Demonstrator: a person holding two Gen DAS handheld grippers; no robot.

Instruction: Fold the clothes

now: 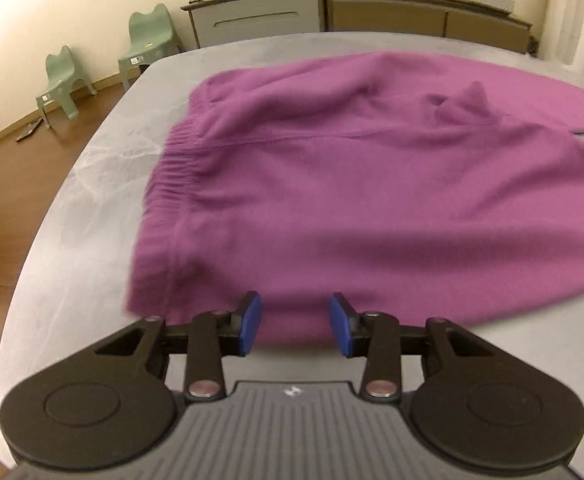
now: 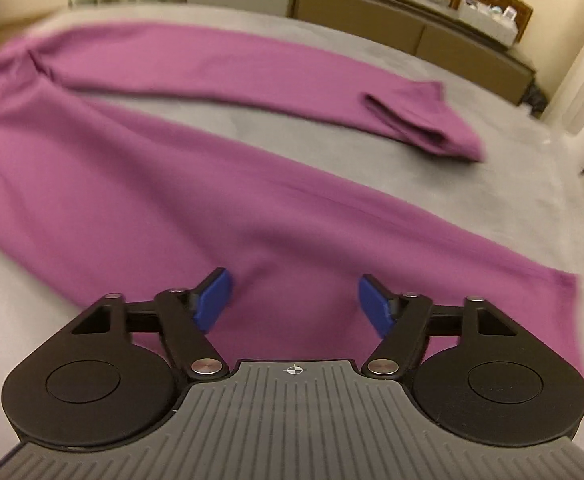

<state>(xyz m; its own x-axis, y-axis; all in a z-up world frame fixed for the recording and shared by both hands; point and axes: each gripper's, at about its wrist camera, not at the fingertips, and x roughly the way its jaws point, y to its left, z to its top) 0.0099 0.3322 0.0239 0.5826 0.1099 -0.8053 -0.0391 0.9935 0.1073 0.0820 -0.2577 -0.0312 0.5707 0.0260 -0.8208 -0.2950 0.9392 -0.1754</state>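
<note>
Soft purple fleece trousers (image 2: 140,168) lie spread on a grey table (image 1: 80,208). Both the left gripper (image 1: 295,322) and right gripper (image 2: 295,304) hover apart, empty. Limp, light fabric (probably clingy); grasp waistband (image 1: 172,168) and cuffs.

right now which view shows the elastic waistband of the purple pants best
The left wrist view: the gathered waistband runs down the purple pants' left edge, close and fairly sharp. The right wrist view shows only the two legs and a folded cuff; the waistband end is blurred at its left edge.
</note>
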